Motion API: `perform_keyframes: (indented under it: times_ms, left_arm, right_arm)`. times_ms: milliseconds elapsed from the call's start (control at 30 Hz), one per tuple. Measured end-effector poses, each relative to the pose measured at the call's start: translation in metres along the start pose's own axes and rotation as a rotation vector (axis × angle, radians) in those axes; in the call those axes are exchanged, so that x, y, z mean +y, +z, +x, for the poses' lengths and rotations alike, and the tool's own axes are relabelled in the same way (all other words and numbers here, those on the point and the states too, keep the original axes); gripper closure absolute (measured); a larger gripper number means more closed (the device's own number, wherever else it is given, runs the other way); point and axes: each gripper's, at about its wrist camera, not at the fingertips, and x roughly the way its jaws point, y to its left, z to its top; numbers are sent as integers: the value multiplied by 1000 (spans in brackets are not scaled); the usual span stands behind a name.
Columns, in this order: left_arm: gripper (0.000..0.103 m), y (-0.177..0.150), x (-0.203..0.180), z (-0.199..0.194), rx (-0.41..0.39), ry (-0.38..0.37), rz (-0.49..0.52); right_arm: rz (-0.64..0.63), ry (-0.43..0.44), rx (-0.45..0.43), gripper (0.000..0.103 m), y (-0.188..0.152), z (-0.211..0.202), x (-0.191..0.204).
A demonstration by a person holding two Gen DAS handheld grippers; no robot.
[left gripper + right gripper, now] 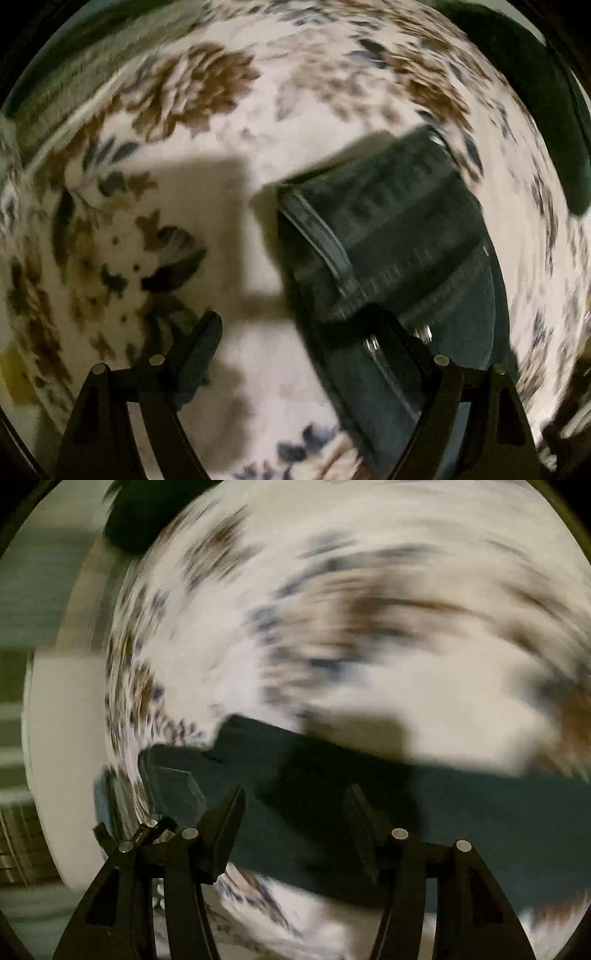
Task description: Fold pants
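**Both grippers over pants, nothing gripped yet**

Pants (388,236): dark denim, lying on floral sheet (177,184) as a narrow stack, looks part-folded already; seam/hem edge faces up in left view. Right view shows them (480,812) as a long dark band running across the sheet toward its right edge, with a pocket-like patch at the band's left end. Both views motion-blurred, right one badly, so fabric layers can't be counted.

Left gripper (303,332): fingers spread wide, nothing between them. Right-side finger sits over the denim, left-side finger over bare sheet. Contact w/ cloth: cannot tell. Prob. straddling the stack's edge to pinch it for next fold.

Right gripper (295,805): also spread wide, empty. Both fingers above the dark band, approx. mid-length. Likely lining up on the same piece so both ends lift together.

Surroundings: dark green pillow-like object (532,92) near sheet's far right edge in left view, well apart from pants; same sort of dark shape (147,513) at far left in right view. Gripper shadows fall on sheet beside pants. Nothing blocks either approach. Risk, my read: pinching only the top layer.
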Motion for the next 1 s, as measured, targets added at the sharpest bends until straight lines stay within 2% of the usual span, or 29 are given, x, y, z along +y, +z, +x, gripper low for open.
perform_keyframes:
  times_ms: [67, 167, 200, 233, 267, 433, 533, 600, 633, 667, 700, 733, 767, 800, 1000]
  left_arm:
    - [18, 3, 7, 9, 23, -27, -41]
    - [18, 1, 7, 12, 28, -32, -33]
    - [18, 0, 7, 12, 23, -33, -23]
    - [18, 0, 6, 12, 21, -35, -15]
    - [18, -1, 6, 12, 20, -36, -7]
    - [18, 3, 7, 15, 35, -54, 19]
    - [18, 7, 4, 16, 35, -60, 45]
    - [19, 10, 2, 19, 39, -70, 37]
    - [23, 11, 1, 23, 40, -88, 26]
    - [53, 14, 2, 24, 33, -125, 21]
    - [73, 13, 1, 25, 26, -178, 24]
    - [74, 11, -2, 22, 11, -179, 41]
    - [81, 8, -4, 16, -12, -180, 66]
    - [84, 4, -5, 8, -40, -184, 97]
    - [85, 5, 11, -14, -43, -255, 81]
  right_arm:
    - [-57, -32, 56, 44, 23, 42, 32]
    - [-108, -95, 141, 44, 57, 95, 61]
    - [-115, -121, 181, 51, 66, 111, 67]
    - [-114, -135, 187, 85, 71, 120, 73]
    - [-127, -132, 163, 95, 70, 120, 74]
    - [-151, -160, -3, 97, 71, 96, 76]
    - [-104, -169, -27, 97, 76, 91, 68]
    - [-72, -162, -6, 97, 83, 107, 72]
    - [-63, -151, -4, 96, 85, 108, 70]
    - [-70, -134, -3, 96, 86, 110, 73]
    - [-77, -120, -4, 96, 86, 109, 74]
    - [-77, -106, 2, 96, 85, 104, 71]
    - [-79, -96, 4, 96, 85, 104, 71]
    - [-75, -93, 6, 96, 86, 103, 71]
    - [-77, -88, 19, 96, 87, 107, 79]
